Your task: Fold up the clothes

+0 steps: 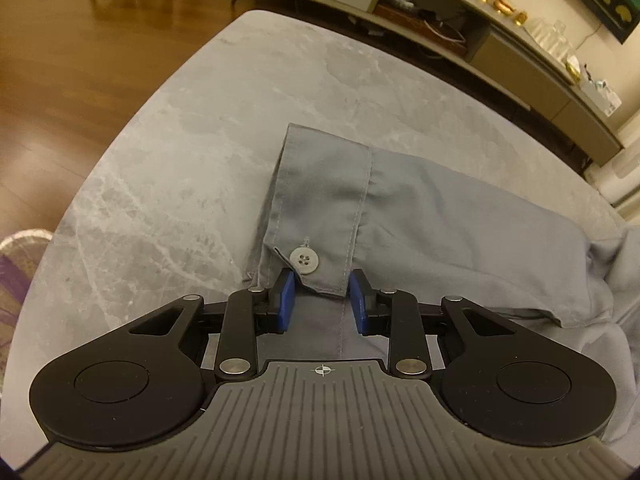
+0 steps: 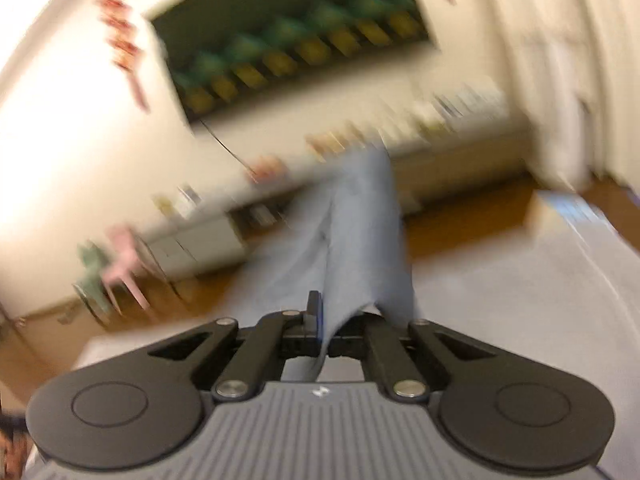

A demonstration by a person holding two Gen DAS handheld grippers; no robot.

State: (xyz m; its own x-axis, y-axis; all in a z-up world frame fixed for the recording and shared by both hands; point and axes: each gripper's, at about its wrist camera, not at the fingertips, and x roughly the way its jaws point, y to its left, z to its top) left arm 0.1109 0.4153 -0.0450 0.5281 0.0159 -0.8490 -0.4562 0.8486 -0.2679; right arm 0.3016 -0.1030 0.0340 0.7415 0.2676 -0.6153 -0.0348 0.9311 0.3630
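Note:
A grey shirt lies on the marble table. In the left wrist view its sleeve (image 1: 460, 224) runs in from the right and ends in a buttoned cuff (image 1: 320, 200) with a grey button (image 1: 306, 259). My left gripper (image 1: 322, 300) stands over the cuff's near corner, its blue pads (image 1: 286, 304) narrowly apart on either side of the flat, unpinched fabric. The right wrist view is badly blurred. There my right gripper (image 2: 324, 328) is shut on a fold of the grey shirt (image 2: 360, 240), which stands up from between the fingers above the table.
The grey marble table (image 1: 168, 152) has a rounded far edge, with wooden floor (image 1: 72, 64) beyond it. A long low cabinet (image 1: 520, 64) with small items runs along the wall. Pink and green chairs (image 2: 112, 272) stand on the floor. More shirt fabric bunches at the right edge (image 1: 616, 280).

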